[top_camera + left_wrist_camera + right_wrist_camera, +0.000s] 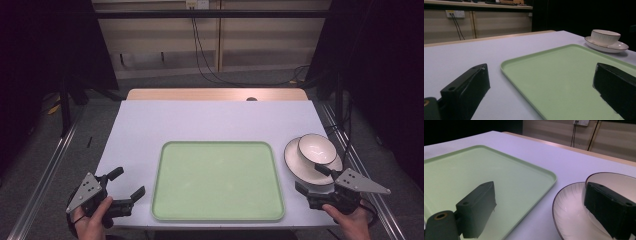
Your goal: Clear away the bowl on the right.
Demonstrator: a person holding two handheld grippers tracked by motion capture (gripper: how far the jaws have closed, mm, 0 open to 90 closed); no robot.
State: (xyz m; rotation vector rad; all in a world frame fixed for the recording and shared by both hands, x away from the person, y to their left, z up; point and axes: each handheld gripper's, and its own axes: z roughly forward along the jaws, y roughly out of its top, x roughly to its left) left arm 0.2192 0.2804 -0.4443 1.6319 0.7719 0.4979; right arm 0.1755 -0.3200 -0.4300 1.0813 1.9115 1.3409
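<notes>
at the near edge of the table, the left gripper sits in a hand just off the green tray's near left corner, jaws spread wide with nothing between them. the right gripper, held in the other hand, has its jaws wide apart too and grips nothing; one jaw reaches over the near rim of the white plate, the other lies toward the tray. the plate sits just beside the tray's right edge. farther back on the plate stands a white bowl with a dark rim.
</notes>
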